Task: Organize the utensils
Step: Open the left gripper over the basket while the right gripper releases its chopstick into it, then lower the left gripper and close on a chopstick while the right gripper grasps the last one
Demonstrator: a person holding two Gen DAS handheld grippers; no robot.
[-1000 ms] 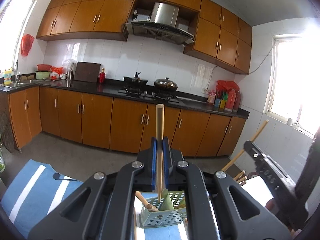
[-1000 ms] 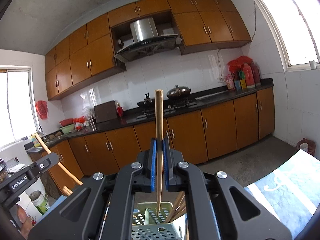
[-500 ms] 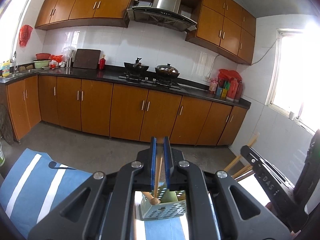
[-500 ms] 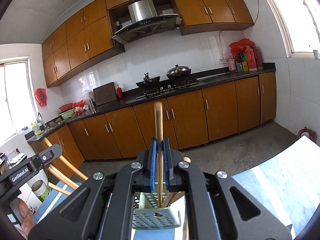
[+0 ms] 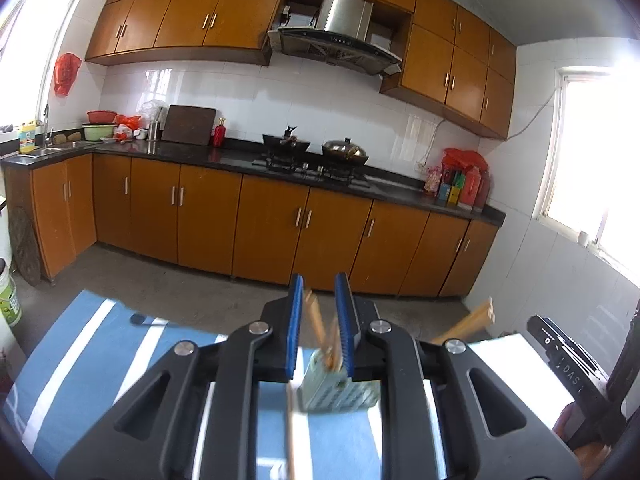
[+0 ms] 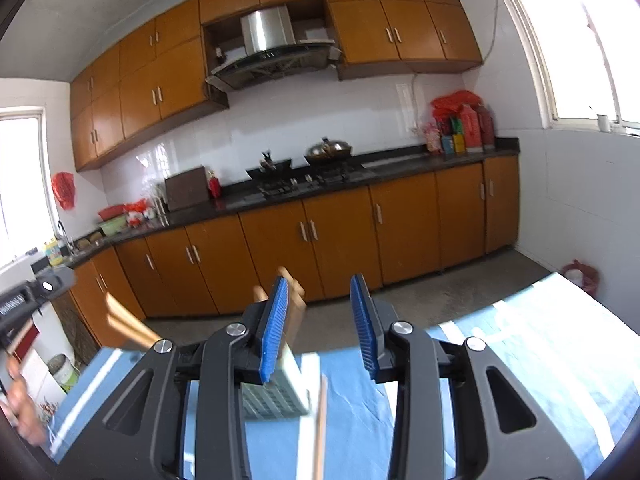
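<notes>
A pale green perforated utensil holder (image 5: 338, 392) stands on the blue striped cloth (image 5: 80, 360), with several wooden chopsticks (image 5: 320, 332) upright in it. My left gripper (image 5: 320, 340) is open just above it, the chopsticks between its blue pads. In the right wrist view the holder (image 6: 276, 394) sits behind the left pad, chopstick tops (image 6: 294, 296) sticking up. My right gripper (image 6: 322, 332) is open and empty. A loose chopstick (image 6: 319, 428) lies on the cloth near the holder.
The other gripper shows at the right of the left wrist view (image 5: 576, 364) and at the left of the right wrist view (image 6: 28, 296). A black spoon (image 5: 150, 321) lies at the cloth's far edge. Kitchen cabinets (image 5: 280, 232) line the far wall.
Both grippers opened and let go of their chopsticks, which dropped into the holder. Both grippers have tilted down toward the cloth.
</notes>
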